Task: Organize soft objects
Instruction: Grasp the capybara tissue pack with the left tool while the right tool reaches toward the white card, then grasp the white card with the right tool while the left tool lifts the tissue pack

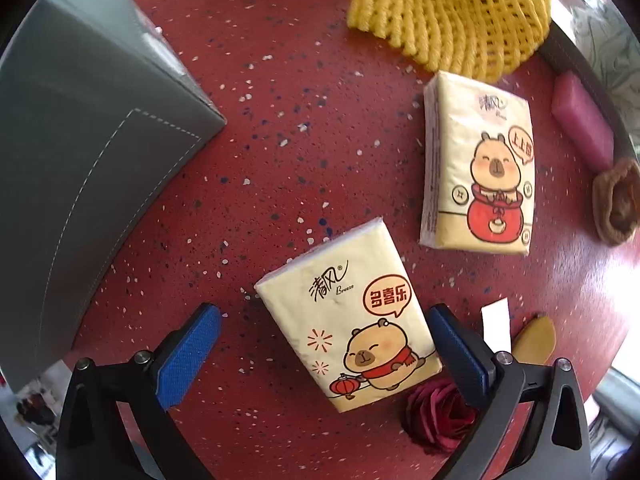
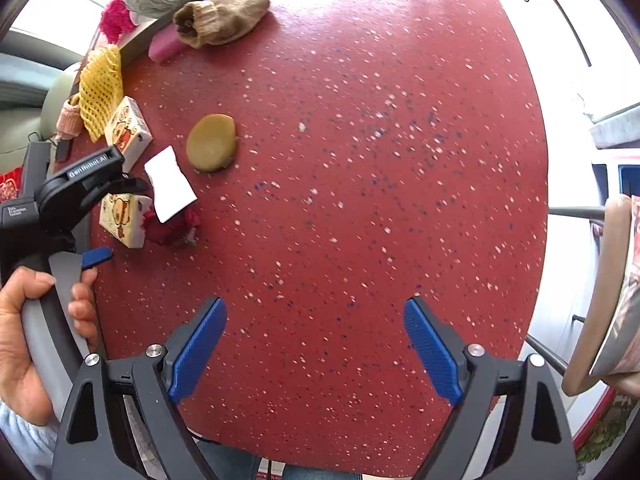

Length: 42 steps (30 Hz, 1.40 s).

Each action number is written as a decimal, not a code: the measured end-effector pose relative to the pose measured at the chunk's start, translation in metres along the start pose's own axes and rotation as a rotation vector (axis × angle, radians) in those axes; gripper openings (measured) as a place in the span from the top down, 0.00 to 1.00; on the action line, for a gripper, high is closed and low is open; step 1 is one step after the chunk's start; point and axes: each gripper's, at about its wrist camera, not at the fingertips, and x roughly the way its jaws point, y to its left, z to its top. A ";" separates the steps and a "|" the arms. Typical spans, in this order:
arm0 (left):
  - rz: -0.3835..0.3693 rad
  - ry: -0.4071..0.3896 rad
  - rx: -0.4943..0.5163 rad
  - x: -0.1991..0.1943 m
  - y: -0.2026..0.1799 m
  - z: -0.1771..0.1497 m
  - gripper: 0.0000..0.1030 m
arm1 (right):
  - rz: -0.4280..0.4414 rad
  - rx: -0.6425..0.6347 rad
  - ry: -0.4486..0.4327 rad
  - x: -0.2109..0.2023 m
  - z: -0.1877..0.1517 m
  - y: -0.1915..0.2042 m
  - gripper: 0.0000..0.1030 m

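The left gripper (image 1: 324,344) points down, jaws spread around 1 tissue pack (image 1: 348,320), pads clear of its sides. A 2nd tissue pack (image 1: 480,168) lies ahead, beyond it yellow foam netting (image 1: 448,12); a grey box (image 1: 80,140) crowds the left. The right gripper (image 2: 316,344) hangs spread and empty over bare red speckled table (image 2: 360,160), open room ahead to the table's edge.

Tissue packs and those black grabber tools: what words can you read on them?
"清风 Breeze" and "多喜乐": near tissue pack.
"上上签", with a fainter "清风" logo: far tissue pack.
"GenRobot.AI": left gripper, seen from the right wrist.
Small white print on that gripper's body: too blurred to read.
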 end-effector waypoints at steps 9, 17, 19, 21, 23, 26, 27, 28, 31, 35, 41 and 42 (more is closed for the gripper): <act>-0.028 -0.047 0.258 -0.018 -0.017 -0.015 0.43 | 0.025 -0.182 -0.037 0.007 0.036 0.060 0.10; -0.064 -0.077 0.380 -0.034 0.024 -0.064 0.43 | 0.014 -0.375 -0.008 0.048 0.072 0.134 0.16; -0.067 -0.078 0.404 -0.039 0.031 -0.075 0.43 | 0.011 -0.388 0.044 0.068 0.078 0.147 0.37; -0.081 -0.077 0.417 -0.041 0.037 -0.085 0.43 | -0.020 -0.386 0.107 0.082 0.081 0.154 0.54; -0.099 -0.077 0.429 -0.044 0.040 -0.090 0.43 | -0.020 -0.397 0.077 0.074 0.081 0.159 0.91; -0.118 -0.085 0.444 -0.050 0.044 -0.096 0.43 | 0.049 -0.360 0.041 0.055 0.074 0.154 0.97; -0.125 -0.087 0.450 -0.053 0.044 -0.097 0.42 | 0.070 -0.344 0.035 0.048 0.072 0.150 0.97; -0.130 -0.092 0.452 -0.057 0.044 -0.098 0.42 | 0.098 -0.320 0.034 0.041 0.068 0.144 0.97; -0.145 -0.107 0.472 -0.066 0.043 -0.103 0.42 | 0.171 -0.257 0.044 0.025 0.055 0.126 0.97; -0.161 -0.120 0.486 -0.080 0.052 -0.108 0.42 | 0.201 -0.228 0.042 0.007 0.037 0.109 0.97; -0.168 -0.170 0.520 -0.089 0.066 -0.120 0.42 | 0.213 -0.263 0.080 0.002 -0.006 0.102 0.97; -0.164 -0.184 0.532 -0.095 0.066 -0.122 0.42 | 0.211 -0.275 0.086 0.003 -0.014 0.104 0.97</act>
